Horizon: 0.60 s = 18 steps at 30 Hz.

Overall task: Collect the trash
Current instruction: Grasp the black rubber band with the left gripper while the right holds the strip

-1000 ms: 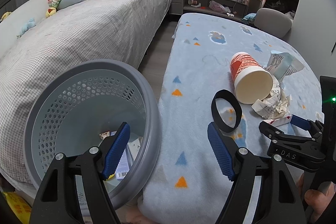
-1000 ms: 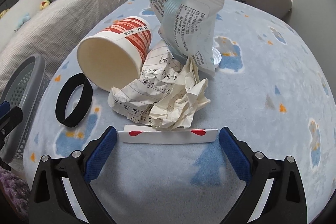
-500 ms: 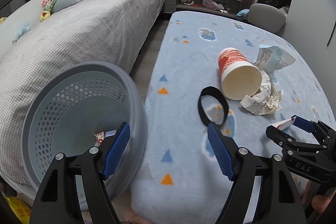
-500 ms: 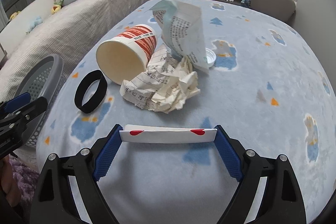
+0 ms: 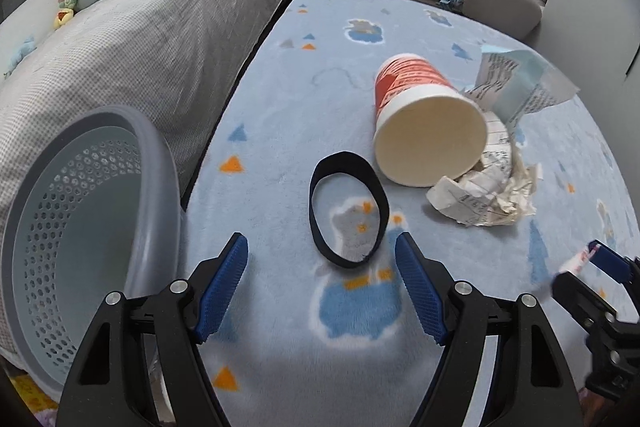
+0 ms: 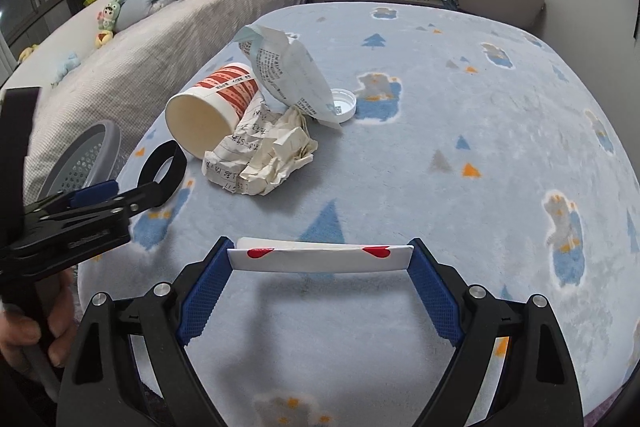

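Two black grippers with blue ribbed pads are in play. Right gripper (image 6: 320,259) is clamped on one flat white card box with red heart marks (image 6: 320,258), held by its two ends above the pale blue fleece blanket with triangle and animal prints (image 6: 460,115); its long axis runs straight across from pad to pad, level, a narrow edge facing the camera. Left gripper (image 5: 321,281) is spread wide and grips nothing, its pads standing either side of the near end of one black elastic band loop (image 5: 347,209) that lies flat on the blanket, its oval lengthwise away from the camera.

Beyond the band lies one paper cup with red and white stripes (image 5: 424,129), on its side, its cream mouth turned toward the grippers. Touching it is one wad of crumpled lined paper with handwriting (image 6: 262,157), and leaning over both, one torn white and light blue printed packet (image 6: 288,75). One white bottle cap (image 6: 345,103) sits just beside the packet. One grey perforated plastic basket (image 5: 80,227) stands off the blanket's left edge.
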Tool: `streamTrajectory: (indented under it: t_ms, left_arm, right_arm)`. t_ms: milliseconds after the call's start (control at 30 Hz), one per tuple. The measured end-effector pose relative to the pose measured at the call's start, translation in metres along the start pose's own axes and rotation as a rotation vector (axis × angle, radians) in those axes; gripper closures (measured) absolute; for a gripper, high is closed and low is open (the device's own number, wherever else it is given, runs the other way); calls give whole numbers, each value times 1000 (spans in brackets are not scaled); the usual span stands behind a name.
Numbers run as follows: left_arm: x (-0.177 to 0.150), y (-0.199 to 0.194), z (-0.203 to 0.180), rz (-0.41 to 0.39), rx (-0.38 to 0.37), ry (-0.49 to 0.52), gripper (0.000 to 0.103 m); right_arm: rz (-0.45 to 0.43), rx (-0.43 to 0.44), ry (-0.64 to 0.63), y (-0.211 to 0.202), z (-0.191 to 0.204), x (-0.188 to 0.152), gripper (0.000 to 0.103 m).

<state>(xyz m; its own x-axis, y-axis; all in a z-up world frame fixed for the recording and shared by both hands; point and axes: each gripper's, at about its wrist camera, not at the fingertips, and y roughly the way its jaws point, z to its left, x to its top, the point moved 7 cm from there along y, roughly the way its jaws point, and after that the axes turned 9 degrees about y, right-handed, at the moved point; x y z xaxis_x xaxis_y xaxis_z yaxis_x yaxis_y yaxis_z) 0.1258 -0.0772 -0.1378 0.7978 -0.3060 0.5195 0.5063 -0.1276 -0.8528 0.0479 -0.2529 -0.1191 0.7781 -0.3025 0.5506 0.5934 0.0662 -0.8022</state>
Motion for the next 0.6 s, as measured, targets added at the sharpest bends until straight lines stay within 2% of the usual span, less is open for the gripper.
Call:
streamTrajectory:
  t_ms: [200,300,367,433,467,600]
  left_arm:
    - [6,15,-1,16,39,-1,31]
    - [8,14,-4,9,45,14,51]
    - [9,11,-8,8,32,28,74]
    - [6,8,-9,11,26,34,88]
    - [5,6,-10,12,23,33,92]
    - [-5,-6,-8,8,6,25,94]
  right_arm:
    - [-1,19,19,-1,-8,0,18]
    - [-4,27,26,-3,-10,1,18]
    - [-6,32,31,-4,-11,2,18]
    - [-7,37,33,-4,-11,3,18]
    - [-8,39,33,-5,-11,3,18]
    - [-10,41,26,-7,-7,3,18]
